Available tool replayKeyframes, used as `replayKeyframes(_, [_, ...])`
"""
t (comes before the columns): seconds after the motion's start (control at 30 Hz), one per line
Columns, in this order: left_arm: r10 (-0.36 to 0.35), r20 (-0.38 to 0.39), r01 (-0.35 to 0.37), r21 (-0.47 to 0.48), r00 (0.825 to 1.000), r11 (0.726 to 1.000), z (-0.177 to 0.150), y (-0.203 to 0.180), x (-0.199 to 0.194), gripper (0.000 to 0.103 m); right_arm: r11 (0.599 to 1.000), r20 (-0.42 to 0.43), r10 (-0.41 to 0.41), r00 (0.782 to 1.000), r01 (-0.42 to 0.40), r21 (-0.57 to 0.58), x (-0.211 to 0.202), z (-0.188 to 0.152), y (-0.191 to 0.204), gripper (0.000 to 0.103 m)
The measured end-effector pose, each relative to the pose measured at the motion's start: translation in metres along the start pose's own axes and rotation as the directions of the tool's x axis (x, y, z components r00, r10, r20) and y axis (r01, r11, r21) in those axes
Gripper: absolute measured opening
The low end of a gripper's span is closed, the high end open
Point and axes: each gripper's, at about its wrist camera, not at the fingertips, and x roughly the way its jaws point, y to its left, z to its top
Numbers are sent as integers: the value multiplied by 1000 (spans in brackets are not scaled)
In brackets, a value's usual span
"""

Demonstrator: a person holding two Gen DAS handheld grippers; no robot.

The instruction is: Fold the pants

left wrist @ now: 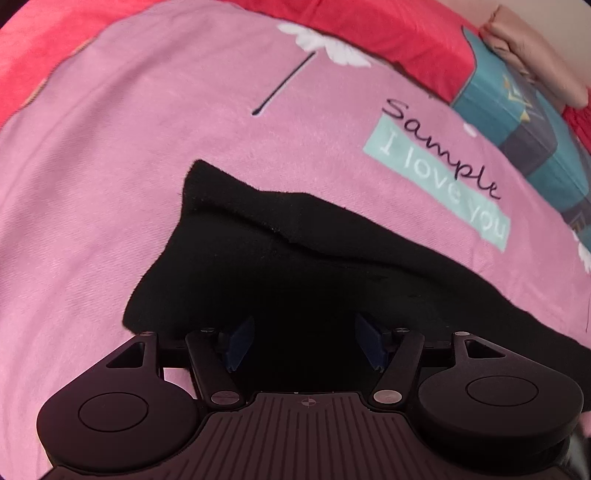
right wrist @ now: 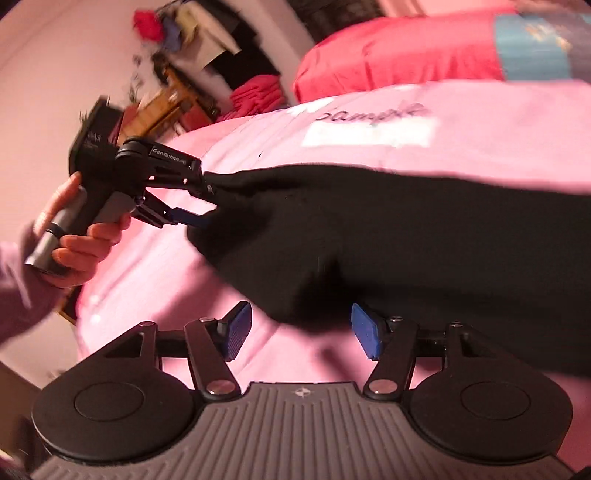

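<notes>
Black pants lie bunched on a pink blanket. In the left wrist view my left gripper points down onto them, its blue pads wide apart with black cloth lying between them, not pinched. The right wrist view shows the pants stretching to the right and the left gripper at their left end, open around the cloth's edge and held by a hand. My right gripper stands open just short of the pants' near edge, with nothing gripped.
The blanket bears the print "Sample I love you". Behind it lie red bedding, a teal patterned cushion and a beige folded cloth. Beyond the bed's left edge stands cluttered furniture.
</notes>
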Motion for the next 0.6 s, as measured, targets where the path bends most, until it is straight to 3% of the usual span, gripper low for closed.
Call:
replayKeyframes(0.07, [-40,0,40,8,999,999,3,1,3,103,997,43,-19,999,16,77,13,16,-15,68])
replayKeyframes(0.1, [-54,-3,54,5,999,999,4,1,3,103,992,21,38,999,-40,122,15,21,-18,68])
replayKeyframes(0.13, [-65,-6,65,3,998,998,4,2,2,103,981,-27,146,989,-141,136,19,21,-16,68])
replayKeyframes(0.17, [-76,-9,76,5,997,997,5,2,2,103,951,-116,289,950,-272,145,21,12,-9,69])
replayKeyframes(0.2, [-86,-14,86,9,996,996,5,2,3,103,918,-209,391,897,-363,158,25,4,-2,78])
replayKeyframes(0.23, [-88,-17,88,14,996,996,5,2,3,103,921,-255,389,885,-372,114,23,-3,6,81])
replayKeyframes(0.3, [-95,-18,95,19,995,995,5,3,2,103,953,-261,292,920,-302,2,21,-4,8,71])
replayKeyframes(0.4, [-114,-13,114,9,993,993,4,7,0,103,953,-64,239,969,-221,207,27,12,-35,67])
replayKeyframes(0.43, [-117,-12,118,3,993,993,3,11,-2,103,936,-32,235,971,-218,275,30,11,-44,66])
replayKeyframes(0.47, [-120,-9,120,-2,993,993,2,12,-4,103,925,-51,266,963,-240,293,33,9,-44,64])
replayKeyframes(0.53, [-136,-1,136,-11,991,991,-2,19,-7,103,910,-198,387,901,-337,243,32,-7,-25,65])
replayKeyframes(0.6, [-163,2,163,-29,987,986,-8,28,-11,103,959,-214,285,934,-280,54,3,-26,-3,66])
